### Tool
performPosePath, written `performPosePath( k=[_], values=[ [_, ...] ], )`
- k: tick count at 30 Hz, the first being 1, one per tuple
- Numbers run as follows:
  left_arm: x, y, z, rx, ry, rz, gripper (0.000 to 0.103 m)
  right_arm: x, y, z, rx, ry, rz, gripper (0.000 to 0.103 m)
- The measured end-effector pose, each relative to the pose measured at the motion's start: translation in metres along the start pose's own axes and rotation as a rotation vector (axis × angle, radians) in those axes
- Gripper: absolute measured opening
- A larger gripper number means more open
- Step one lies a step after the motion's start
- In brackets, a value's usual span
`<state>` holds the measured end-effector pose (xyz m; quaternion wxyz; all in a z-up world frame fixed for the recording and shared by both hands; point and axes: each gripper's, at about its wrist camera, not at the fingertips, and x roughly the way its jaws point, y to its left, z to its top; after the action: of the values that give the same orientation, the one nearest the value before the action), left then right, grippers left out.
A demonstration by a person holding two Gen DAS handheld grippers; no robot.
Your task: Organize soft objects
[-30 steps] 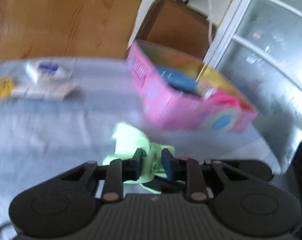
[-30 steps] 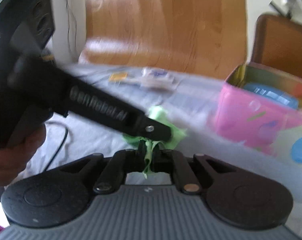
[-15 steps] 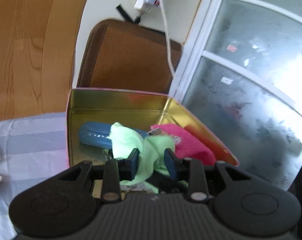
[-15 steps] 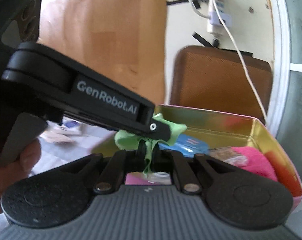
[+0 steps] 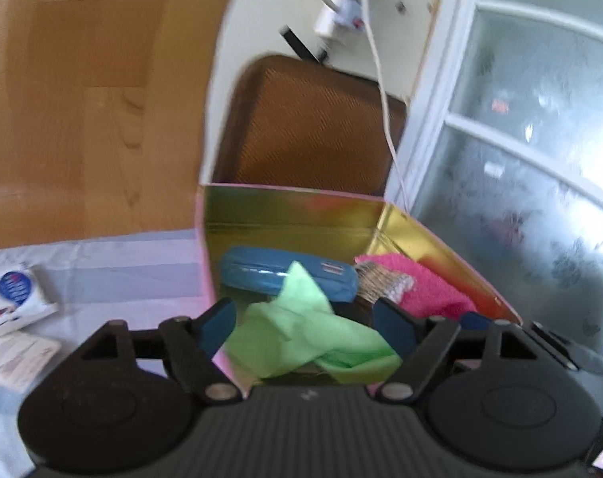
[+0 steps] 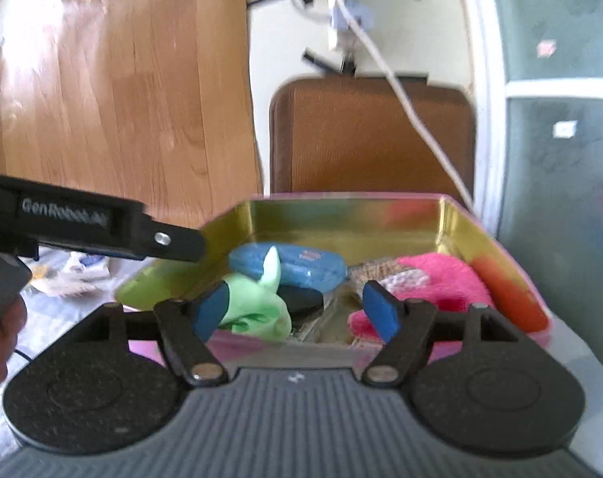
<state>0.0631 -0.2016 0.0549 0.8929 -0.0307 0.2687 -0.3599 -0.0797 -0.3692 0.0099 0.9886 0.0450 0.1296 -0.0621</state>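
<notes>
A light green cloth [image 5: 301,334] lies crumpled in the near left corner of the pink tin box [image 5: 293,207], whose inside is gold. It also shows in the right wrist view [image 6: 257,302]. My left gripper [image 5: 307,324] is open, its fingers either side of the cloth. My right gripper [image 6: 297,310] is open too, with the cloth by its left finger. The box [image 6: 341,215] also holds a blue pouch [image 6: 289,265], a pink fluffy cloth [image 6: 433,279] and a knitted piece [image 6: 385,273].
A brown chair back [image 6: 373,135] stands behind the box, with a white cable [image 6: 417,115] hanging over it. Tissue packets [image 5: 14,290] and paper sachets [image 5: 10,354] lie on the pale tablecloth at left. A frosted glass door [image 5: 540,151] is at right.
Both grippers carried the green cloth from the table to over the box, then opened. The cloth has dropped into the box's near left corner.
</notes>
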Motion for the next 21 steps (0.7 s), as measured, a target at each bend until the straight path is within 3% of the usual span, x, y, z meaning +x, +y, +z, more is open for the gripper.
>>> performPosePath(
  k=[4, 8, 11, 14, 16, 18, 21],
  values=[
    [-0.033, 0.043, -0.014, -0.083, -0.059, 0.071, 0.081, -0.016, 0.014, 0.000, 0.013, -0.102, 0.033, 0.076],
    [-0.064, 0.096, -0.033, -0.161, -0.093, 0.217, 0.081, -0.022, 0.048, 0.001, -0.013, -0.136, 0.129, 0.076],
    [-0.085, 0.138, -0.051, -0.192, -0.094, 0.394, 0.081, -0.017, 0.081, -0.002, -0.044, -0.103, 0.204, 0.076],
    [-0.099, 0.172, -0.067, -0.246, -0.099, 0.500, 0.081, -0.009, 0.113, -0.012, -0.066, -0.037, 0.266, 0.076],
    [-0.103, 0.186, -0.075, -0.278, -0.099, 0.533, 0.081, -0.004, 0.131, -0.018, -0.087, -0.007, 0.290, 0.076],
    [-0.106, 0.195, -0.078, -0.336, -0.103, 0.509, 0.081, -0.001, 0.143, -0.022, -0.107, 0.007, 0.296, 0.076],
    [-0.106, 0.195, -0.077, -0.319, -0.109, 0.502, 0.081, 0.006, 0.155, -0.029, -0.132, 0.038, 0.288, 0.076]
  ],
)
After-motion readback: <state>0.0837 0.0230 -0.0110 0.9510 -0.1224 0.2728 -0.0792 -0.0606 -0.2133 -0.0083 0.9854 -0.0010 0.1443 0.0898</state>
